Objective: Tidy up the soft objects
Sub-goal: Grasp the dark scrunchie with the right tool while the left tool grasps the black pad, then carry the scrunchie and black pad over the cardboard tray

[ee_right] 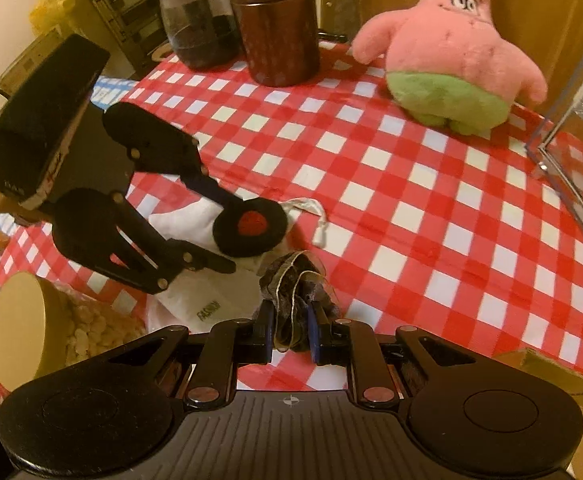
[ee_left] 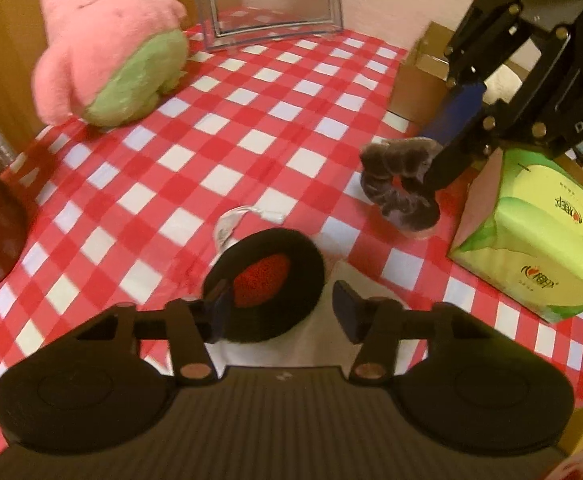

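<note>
Over the red-checked desk [ee_left: 251, 92], my right hand-held gripper [ee_right: 290, 330] pinches the grey velvet scrunchie [ee_left: 401, 184] while my left hand-held gripper [ee_left: 281, 304], half spread, straddles the black-and-red foam pad [ee_left: 267, 280], which I should clamp squarely before lifting.
</note>
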`<state>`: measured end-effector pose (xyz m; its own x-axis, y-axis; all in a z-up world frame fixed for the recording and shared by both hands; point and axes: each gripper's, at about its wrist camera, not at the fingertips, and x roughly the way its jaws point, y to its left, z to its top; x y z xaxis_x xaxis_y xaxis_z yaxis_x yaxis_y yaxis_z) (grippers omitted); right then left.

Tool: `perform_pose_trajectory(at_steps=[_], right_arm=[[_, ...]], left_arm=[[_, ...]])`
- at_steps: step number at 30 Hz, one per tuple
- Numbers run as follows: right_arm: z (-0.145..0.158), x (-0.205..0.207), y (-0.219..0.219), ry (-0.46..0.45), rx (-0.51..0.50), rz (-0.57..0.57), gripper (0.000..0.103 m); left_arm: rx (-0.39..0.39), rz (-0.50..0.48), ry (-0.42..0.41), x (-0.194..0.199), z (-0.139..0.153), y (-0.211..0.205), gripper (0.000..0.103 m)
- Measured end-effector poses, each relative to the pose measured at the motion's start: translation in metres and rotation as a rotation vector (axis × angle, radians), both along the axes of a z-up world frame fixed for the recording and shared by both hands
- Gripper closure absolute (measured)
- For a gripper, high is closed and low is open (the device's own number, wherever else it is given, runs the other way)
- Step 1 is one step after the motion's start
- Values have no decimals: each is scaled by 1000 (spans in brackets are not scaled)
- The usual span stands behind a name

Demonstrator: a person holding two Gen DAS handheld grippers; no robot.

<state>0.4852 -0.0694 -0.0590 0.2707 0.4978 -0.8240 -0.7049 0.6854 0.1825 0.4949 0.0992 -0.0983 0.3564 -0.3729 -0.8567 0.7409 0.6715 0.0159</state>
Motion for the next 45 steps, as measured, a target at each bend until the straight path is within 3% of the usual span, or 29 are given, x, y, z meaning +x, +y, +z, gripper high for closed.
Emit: perform_pose_trajectory(at_steps=[4,14,23,28,31,33,38,45], right_arm=[[0,0,-4,-5,4,-18,86],[10,-10,-14,-30,31,-44,86],[31,-32,-21,-46,54,-51,86],[31,-42,-24,-51,45,-51,86],[28,-43,-27,-46,51,-55,86],[26,-42,-28,-44,51,-55,86],[19,-34,-33,-36,53,-74,86],[13,-27,-33,-36,57,-82,86]], left_arm=[[19,-14,15,0,-3,-9,81],[-3,56,-15,-3,24,2,92],[-57,100,16,-15,59,6,92],[-13,72,60,-27,50,-2,92],[12,86,80,-25,42,-4,88],[4,95,87,-22,40,-3,75],[-38,115,99,-13,40,0,66],[-92,192,120,2,32,5,65]])
